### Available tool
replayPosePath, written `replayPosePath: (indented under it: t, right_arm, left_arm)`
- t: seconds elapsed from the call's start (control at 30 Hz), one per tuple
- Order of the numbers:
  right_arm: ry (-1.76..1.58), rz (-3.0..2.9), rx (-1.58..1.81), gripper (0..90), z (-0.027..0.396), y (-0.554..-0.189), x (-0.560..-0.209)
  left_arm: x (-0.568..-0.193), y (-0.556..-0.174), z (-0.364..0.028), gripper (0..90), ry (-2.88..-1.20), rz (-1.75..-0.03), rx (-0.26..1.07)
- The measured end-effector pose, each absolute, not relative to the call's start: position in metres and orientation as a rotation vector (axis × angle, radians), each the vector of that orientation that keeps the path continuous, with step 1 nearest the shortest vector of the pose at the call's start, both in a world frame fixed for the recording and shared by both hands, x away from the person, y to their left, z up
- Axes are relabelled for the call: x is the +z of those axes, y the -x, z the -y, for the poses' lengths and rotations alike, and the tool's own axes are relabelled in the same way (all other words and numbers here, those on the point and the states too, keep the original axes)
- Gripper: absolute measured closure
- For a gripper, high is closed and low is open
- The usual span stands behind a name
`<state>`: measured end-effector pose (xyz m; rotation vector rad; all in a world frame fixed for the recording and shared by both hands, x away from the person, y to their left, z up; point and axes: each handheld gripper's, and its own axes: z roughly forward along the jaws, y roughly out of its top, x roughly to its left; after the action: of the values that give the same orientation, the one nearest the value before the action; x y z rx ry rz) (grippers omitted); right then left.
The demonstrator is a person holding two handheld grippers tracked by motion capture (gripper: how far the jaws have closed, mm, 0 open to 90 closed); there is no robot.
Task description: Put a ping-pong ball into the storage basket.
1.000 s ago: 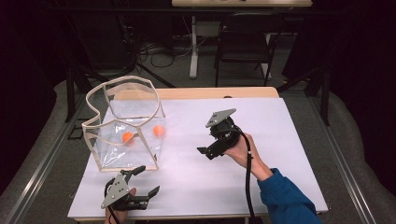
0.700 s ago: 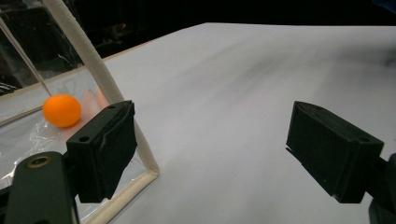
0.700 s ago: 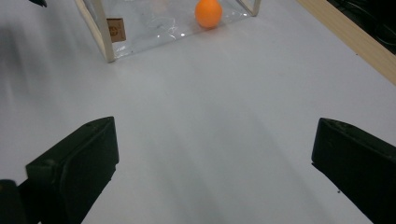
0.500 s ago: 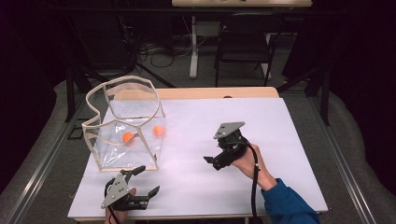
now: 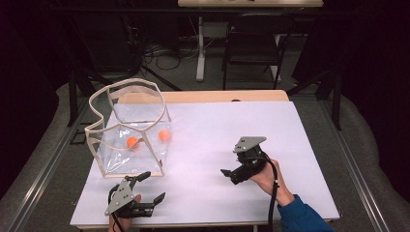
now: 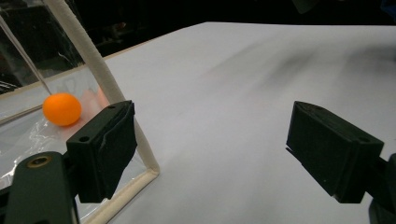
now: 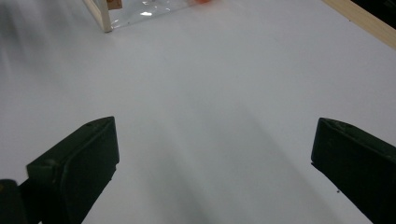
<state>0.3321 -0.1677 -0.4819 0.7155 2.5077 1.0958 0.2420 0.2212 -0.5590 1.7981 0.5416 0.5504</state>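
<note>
1. White sheeting covers the table [image 5: 232,145], which stands in a dark room with a chair [image 5: 254,43] and loose cables on the floor beyond its far edge.
2. Seen in its own view, the left gripper [image 6: 210,149] has its jaws spread wide with bare white surface between them; it grips nothing.
3. Just off its left jaw stands the near corner post of a clear bag with a pale tube frame [image 6: 100,79]; the post rises right behind that jaw, whether touching I cannot tell.
4. Past that jaw, inside the bag, lies an orange ball [image 6: 62,108], resting on the crinkled clear floor.
5. From above, the left gripper [image 5: 151,188] lies low at the near table edge, jaws pointing toward the bag [image 5: 128,128] just ahead of it.
6. Two orange balls show there inside the bag: one [image 5: 132,142] nearer the left gripper, the other [image 5: 165,135] beside it toward the bag's right wall.
7. The right gripper [image 7: 215,163] likewise has its jaws far apart over empty white surface, holding nothing.
8. Well ahead of its jaws, the bag's corner [image 7: 100,14] sits at the top of that view.
9. From above, the right gripper [image 5: 227,172] is held in a hand [image 5: 266,176] with a blue sleeve [image 5: 300,215], well apart from the bag, its jaws pointing toward the left gripper's side.
</note>
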Motion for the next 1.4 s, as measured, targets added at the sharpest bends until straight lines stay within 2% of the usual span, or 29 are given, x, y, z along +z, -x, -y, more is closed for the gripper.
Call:
replayPosePath:
  t: [0.6,1.4]
  right_arm:
    - [-0.809,-2.433,1.1,0.8,0.213,-0.313,-0.504]
    - [-0.875,-2.364,1.101,0.8,0.243,-0.289,-0.537]
  left_arm:
    - [-0.559,-0.242,-0.221,15.9,-1.801,-0.541,0.548]
    - [-0.56,-0.242,-0.22,15.9,-1.807,-0.541,0.549]
